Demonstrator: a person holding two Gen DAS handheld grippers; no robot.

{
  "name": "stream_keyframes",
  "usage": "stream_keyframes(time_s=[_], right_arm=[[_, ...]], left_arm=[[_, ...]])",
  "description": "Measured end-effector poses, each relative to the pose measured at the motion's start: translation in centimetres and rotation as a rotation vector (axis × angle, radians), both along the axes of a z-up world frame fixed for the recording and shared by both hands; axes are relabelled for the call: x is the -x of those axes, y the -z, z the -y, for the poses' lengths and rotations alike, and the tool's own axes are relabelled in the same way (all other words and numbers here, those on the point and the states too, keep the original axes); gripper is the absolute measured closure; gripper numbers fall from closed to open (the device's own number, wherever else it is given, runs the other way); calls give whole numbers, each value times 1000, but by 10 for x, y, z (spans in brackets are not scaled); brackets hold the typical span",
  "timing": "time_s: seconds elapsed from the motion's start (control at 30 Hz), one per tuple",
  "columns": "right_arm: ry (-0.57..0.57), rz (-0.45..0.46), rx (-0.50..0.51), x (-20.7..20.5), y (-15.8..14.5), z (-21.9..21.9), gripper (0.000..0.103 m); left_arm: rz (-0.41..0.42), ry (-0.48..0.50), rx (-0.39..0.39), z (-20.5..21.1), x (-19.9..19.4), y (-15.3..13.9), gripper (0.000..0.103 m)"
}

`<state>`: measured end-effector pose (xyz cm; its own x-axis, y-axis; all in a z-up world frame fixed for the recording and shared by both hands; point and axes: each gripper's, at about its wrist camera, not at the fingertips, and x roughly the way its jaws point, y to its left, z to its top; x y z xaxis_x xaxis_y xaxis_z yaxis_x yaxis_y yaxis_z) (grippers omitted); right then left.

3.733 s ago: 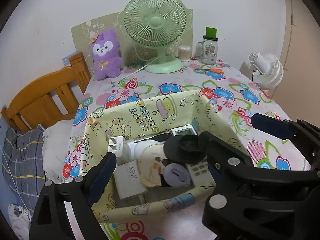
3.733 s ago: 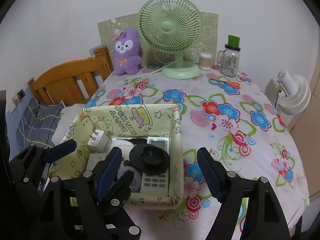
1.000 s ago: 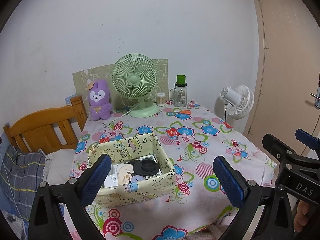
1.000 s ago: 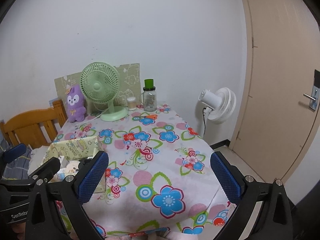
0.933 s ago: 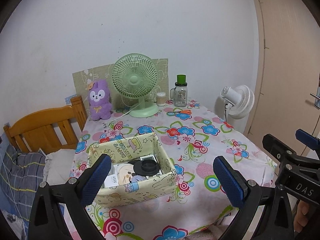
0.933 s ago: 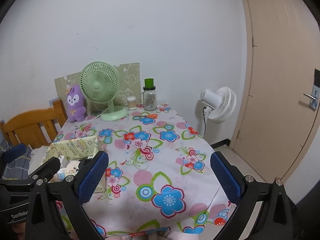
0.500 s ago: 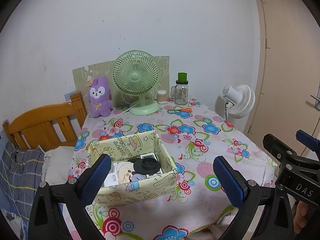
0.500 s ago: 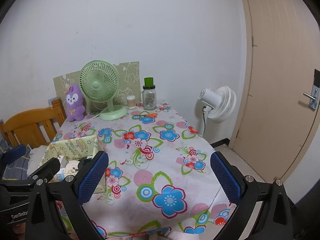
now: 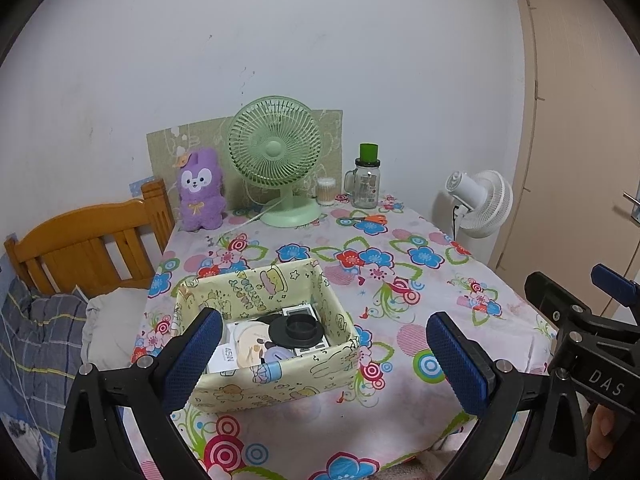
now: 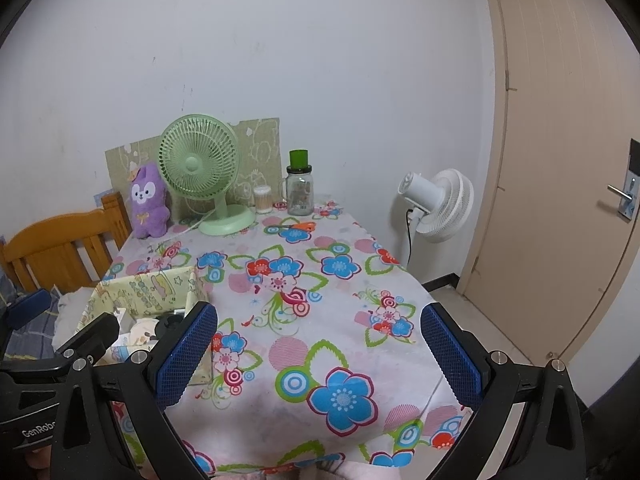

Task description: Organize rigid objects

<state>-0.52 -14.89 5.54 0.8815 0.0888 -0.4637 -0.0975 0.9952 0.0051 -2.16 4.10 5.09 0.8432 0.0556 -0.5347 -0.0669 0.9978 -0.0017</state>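
While the box [image 9: 280, 376] fills the left view, the door handle [image 10: 618, 192] shows only rightward.

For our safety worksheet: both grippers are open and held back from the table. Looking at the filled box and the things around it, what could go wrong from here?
1. The black round lid sits loosely atop the pile in the fabric box; it might slide off if the box is moved.
2. The box's soft walls may buckle under a grip.
3. The fan's cord trails across the tablecloth and could snag.

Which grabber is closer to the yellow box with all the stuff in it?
Left. The left gripper hangs open just in front of the yellow box, lined up with it. The right gripper is open too, off to the box's right over the flowery tablecloth.
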Motion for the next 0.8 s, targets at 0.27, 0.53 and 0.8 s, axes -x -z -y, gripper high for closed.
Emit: stream_keyframes(time_s=[0.27,0.53,0.8], right_arm=[[-8,-18,0,-5,3,-4,0],[-31,-46,16,-12,9,-12,0],[-32,-59,19,-16,12,-15,0]], left_arm=[[-4,-14,11,-4,-2,2,0],[-23,-37,30,-10,-3,9,0],[-38,-37,32,-11,-8,12,0]])
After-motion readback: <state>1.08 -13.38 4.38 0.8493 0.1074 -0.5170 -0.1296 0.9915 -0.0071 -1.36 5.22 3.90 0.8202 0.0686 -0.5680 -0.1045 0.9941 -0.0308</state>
